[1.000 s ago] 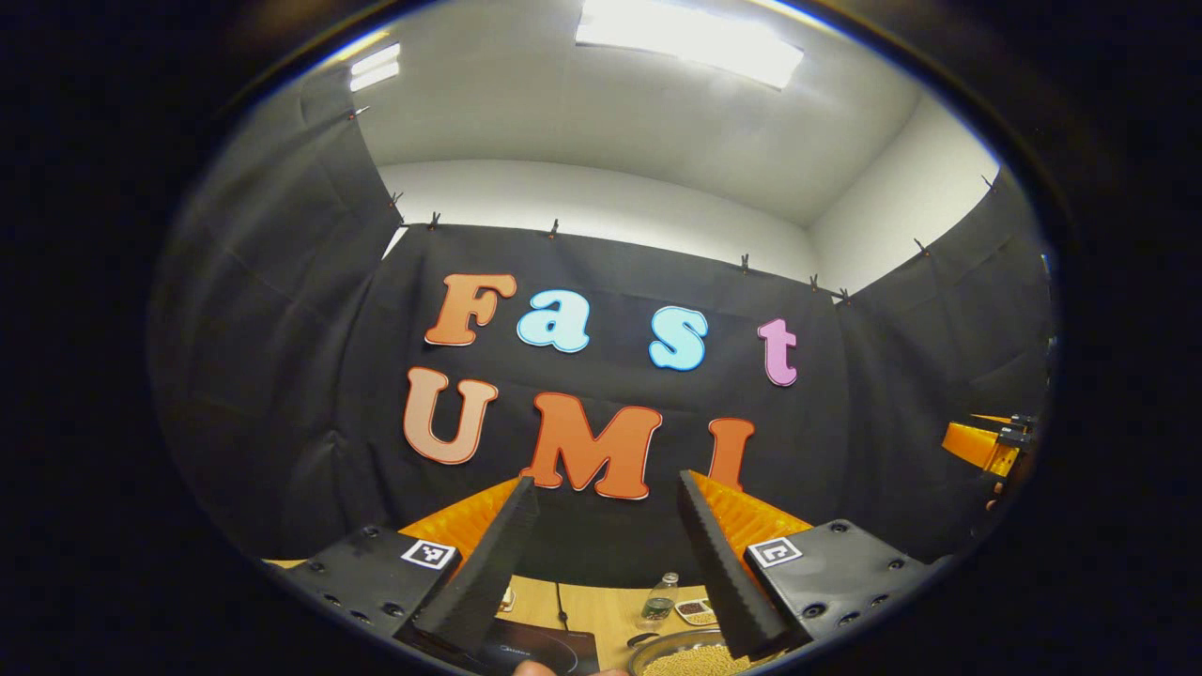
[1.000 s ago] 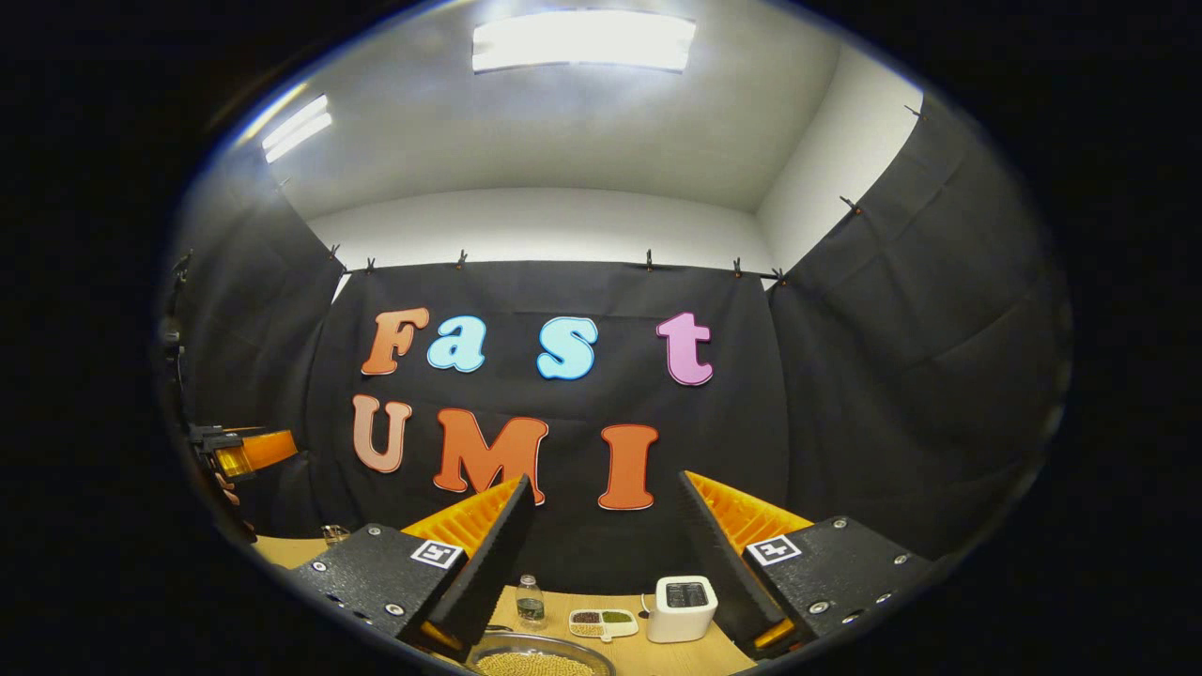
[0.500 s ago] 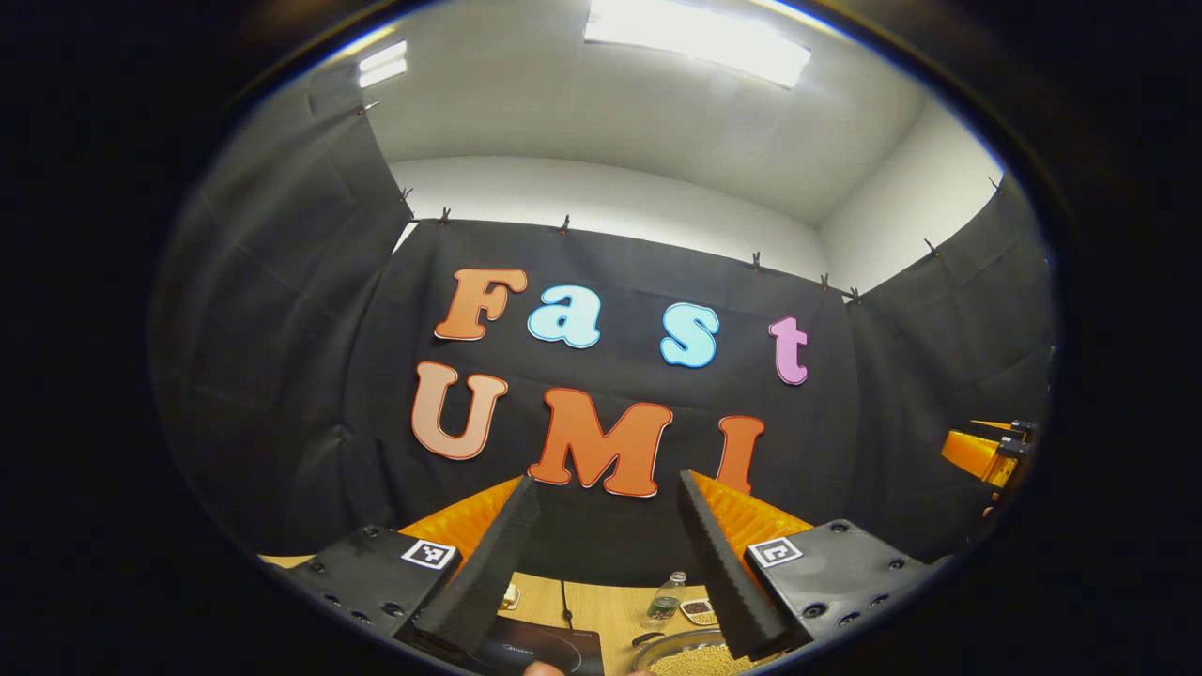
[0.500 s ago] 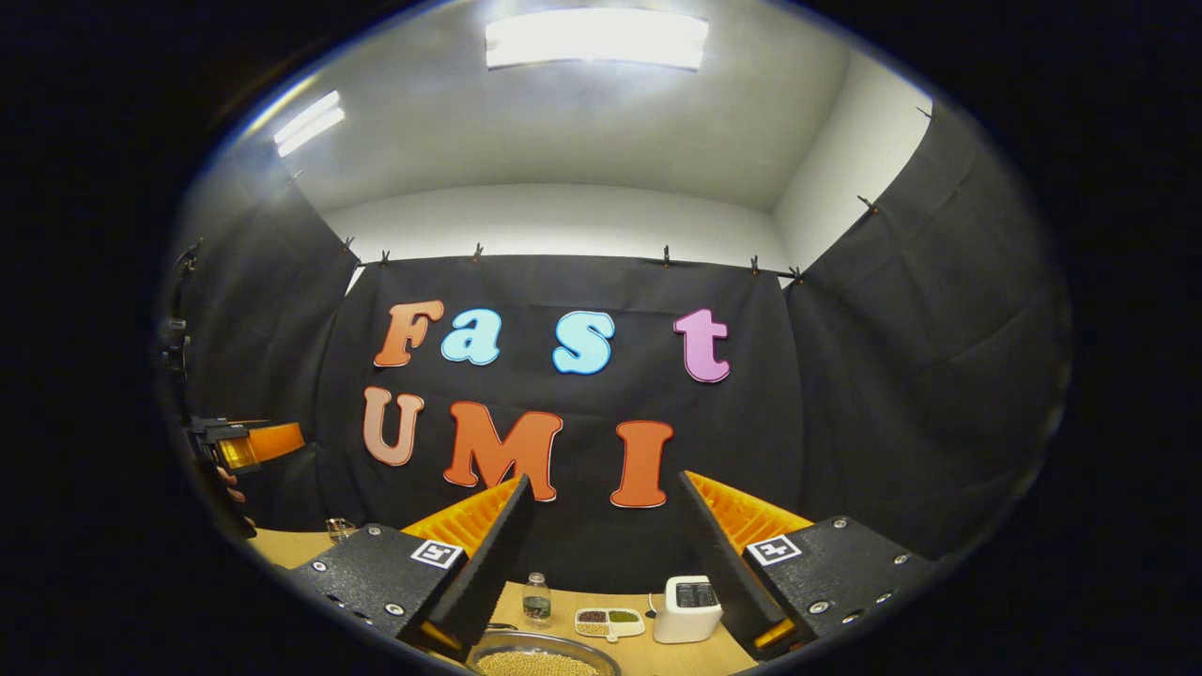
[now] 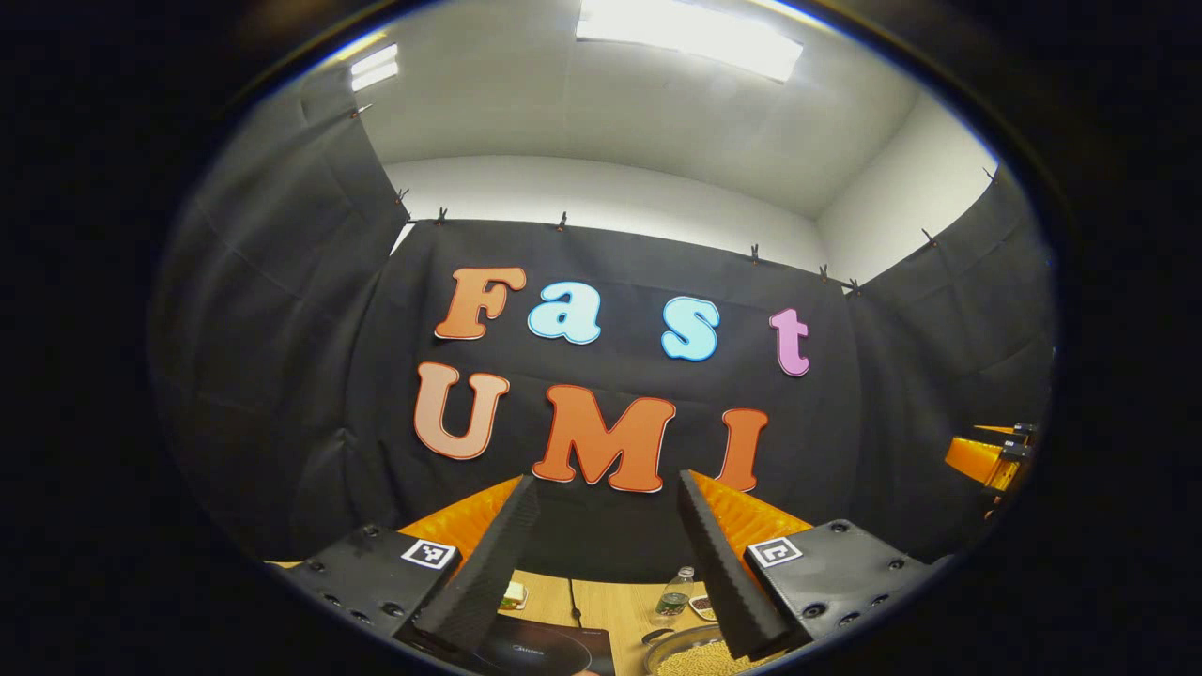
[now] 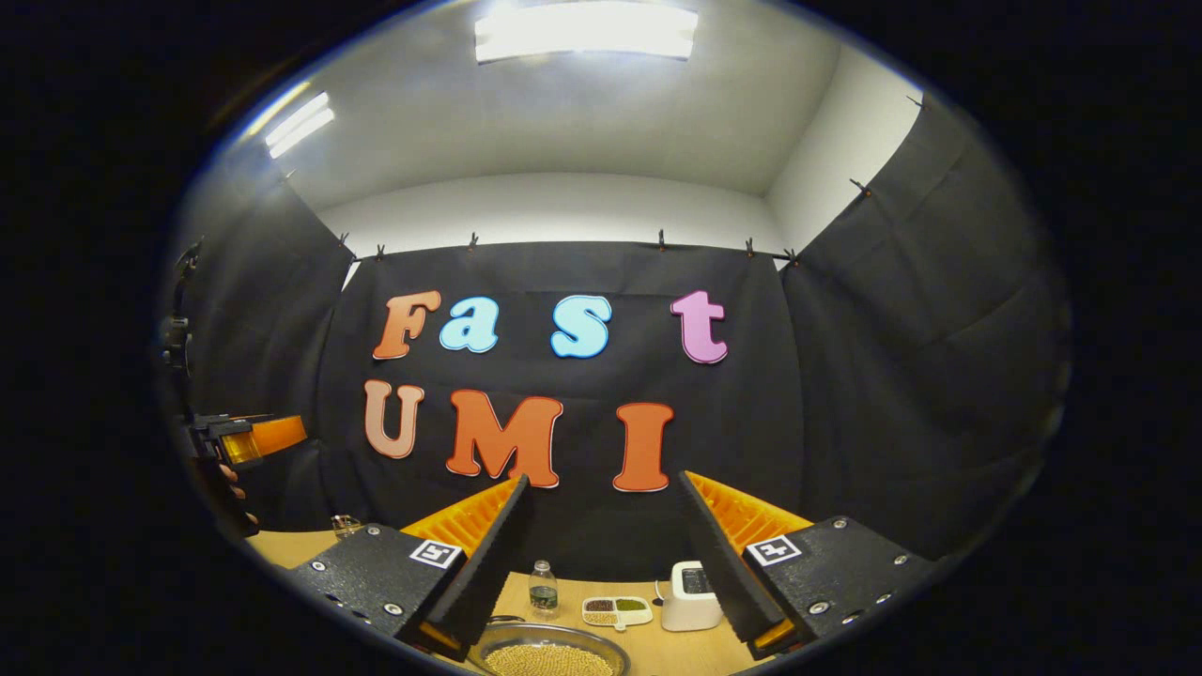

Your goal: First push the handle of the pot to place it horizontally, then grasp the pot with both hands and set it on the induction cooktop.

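The left gripper point(image 5: 601, 563) is raised above the table with its two fingers spread wide apart and nothing between them; the right gripper point(image 6: 601, 563) is in the same condition, fingers wide apart and gripping nothing. Both point at the booth wall rather than down at the work. Landmark for all positions below: the round, shallow metal pot filled with small yellow beans point(image 6: 549, 652), which rests on the light wooden table point(image 6: 648, 648) just under the right gripper's fingers; in the left gripper view the same pot point(image 5: 695, 655) lies below the right-hand finger. Its handle appears as a short dark stub at the rim, too small to give its orientation. The flat black glass induction cooktop point(image 5: 545, 648) lies just beside the pot on the left gripper's side, apart from it. Behind the pot stands a small clear plastic bottle with a green label point(image 6: 539, 591); beside that, a white divided dish of dark and green grains point(image 6: 617, 611); further along, a white boxy toaster-like appliance point(image 6: 688, 596). Assessment: no step is complete. The pot is off the cooktop and neither gripper touches it. Remaining: lower to the pot, push the handle horizontal, grip the pot with both grippers, transfer it onto the cooktop
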A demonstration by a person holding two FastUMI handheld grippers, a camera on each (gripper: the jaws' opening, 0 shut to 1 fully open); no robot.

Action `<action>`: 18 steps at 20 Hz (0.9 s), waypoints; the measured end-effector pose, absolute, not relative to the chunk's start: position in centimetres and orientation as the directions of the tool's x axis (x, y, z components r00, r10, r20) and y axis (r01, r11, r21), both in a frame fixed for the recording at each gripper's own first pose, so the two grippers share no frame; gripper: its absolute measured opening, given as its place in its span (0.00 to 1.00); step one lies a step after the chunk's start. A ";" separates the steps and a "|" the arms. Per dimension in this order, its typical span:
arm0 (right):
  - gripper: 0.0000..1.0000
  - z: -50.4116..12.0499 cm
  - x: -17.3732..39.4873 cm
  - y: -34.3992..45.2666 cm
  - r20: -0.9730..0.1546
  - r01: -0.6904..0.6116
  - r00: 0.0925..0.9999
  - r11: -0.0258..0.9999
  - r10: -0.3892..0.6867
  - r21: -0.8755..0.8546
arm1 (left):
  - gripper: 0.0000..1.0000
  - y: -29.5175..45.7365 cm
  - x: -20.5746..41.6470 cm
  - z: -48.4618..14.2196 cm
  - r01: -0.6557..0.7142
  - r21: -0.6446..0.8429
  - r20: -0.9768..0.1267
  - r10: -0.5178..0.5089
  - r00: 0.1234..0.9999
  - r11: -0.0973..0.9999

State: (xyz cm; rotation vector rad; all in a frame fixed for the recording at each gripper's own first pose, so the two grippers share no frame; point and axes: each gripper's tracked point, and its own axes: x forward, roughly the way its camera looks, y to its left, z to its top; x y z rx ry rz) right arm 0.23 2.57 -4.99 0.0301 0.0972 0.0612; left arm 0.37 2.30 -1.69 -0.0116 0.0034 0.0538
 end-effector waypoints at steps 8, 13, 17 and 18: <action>0.94 -13.6 -2.5 3.8 -0.318 -0.064 0.944 0.994 0.088 0.085 | 0.98 2.6 0.8 -3.7 -0.062 0.015 -0.034 0.062 0.997 0.998; 0.86 -20.1 -5.0 4.9 -0.472 -0.062 0.874 0.990 0.116 0.129 | 0.98 3.1 1.3 -5.4 -0.065 0.024 -0.068 0.067 0.995 0.998; 0.74 -25.1 -7.6 5.6 -0.588 -0.048 0.793 0.979 0.158 0.199 | 0.96 4.0 1.4 -5.9 -0.080 0.025 -0.079 0.082 0.994 0.996; 0.70 -26.3 -8.3 6.1 -0.618 -0.044 0.766 0.974 0.177 0.223 | 0.98 4.1 1.3 -5.9 -0.083 0.024 -0.080 0.084 0.993 0.996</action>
